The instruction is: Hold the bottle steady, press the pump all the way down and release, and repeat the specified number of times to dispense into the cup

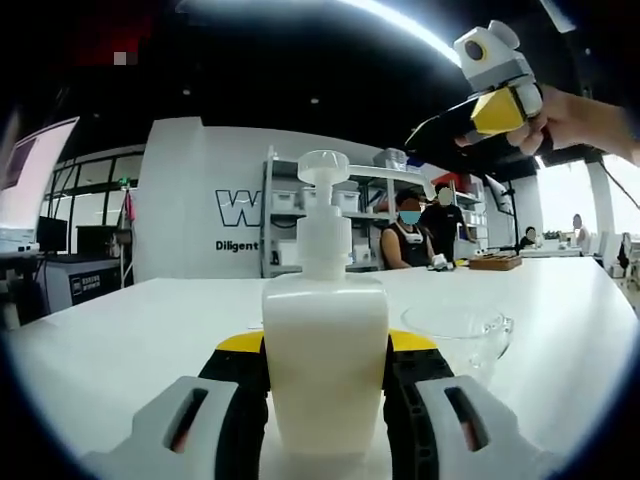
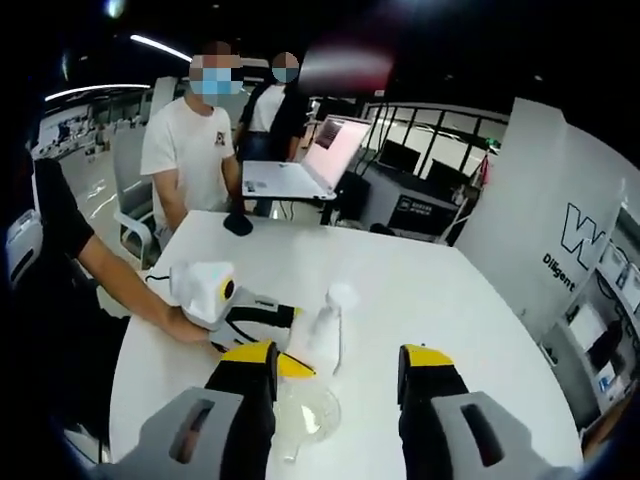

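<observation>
A white pump bottle (image 1: 325,310) stands upright on the white table (image 1: 120,340), and my left gripper (image 1: 326,343) is shut on its body, yellow fingertips (image 1: 240,342) at both sides. The pump head (image 1: 323,165) is up. A clear glass cup (image 1: 462,335) sits just right of the bottle. My right gripper (image 1: 497,108), held by a hand (image 1: 585,120), hangs high at the upper right, well away from the pump. In the right gripper view, my right gripper (image 2: 335,385) is open, looking down on the bottle (image 2: 325,335), the cup (image 2: 308,415) and the left gripper (image 2: 298,348).
An open laptop (image 2: 300,165) and a dark mouse (image 2: 238,224) lie at the table's far end, where two people (image 2: 195,150) stand. A person's arm (image 2: 120,285) holds the left gripper. Shelving (image 1: 370,215) and seated people stand beyond the table.
</observation>
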A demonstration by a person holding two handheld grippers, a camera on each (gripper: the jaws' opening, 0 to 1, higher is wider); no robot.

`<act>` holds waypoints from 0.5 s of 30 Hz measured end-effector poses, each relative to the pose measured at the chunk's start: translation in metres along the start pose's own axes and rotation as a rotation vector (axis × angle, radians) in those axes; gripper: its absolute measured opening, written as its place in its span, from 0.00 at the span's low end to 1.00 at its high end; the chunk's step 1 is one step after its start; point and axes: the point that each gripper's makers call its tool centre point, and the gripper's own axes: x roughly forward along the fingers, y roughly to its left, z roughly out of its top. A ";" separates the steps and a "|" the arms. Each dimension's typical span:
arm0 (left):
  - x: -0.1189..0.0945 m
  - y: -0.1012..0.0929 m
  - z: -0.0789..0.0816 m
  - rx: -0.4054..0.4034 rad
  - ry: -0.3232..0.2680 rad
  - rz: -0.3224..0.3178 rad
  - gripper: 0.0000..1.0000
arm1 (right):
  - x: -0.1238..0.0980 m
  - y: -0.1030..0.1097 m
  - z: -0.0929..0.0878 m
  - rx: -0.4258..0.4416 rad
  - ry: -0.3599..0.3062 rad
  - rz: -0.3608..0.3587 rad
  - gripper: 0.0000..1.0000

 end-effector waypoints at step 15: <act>0.000 -0.001 -0.001 0.001 0.006 -0.010 0.42 | 0.013 0.000 0.006 -0.056 0.059 0.054 0.32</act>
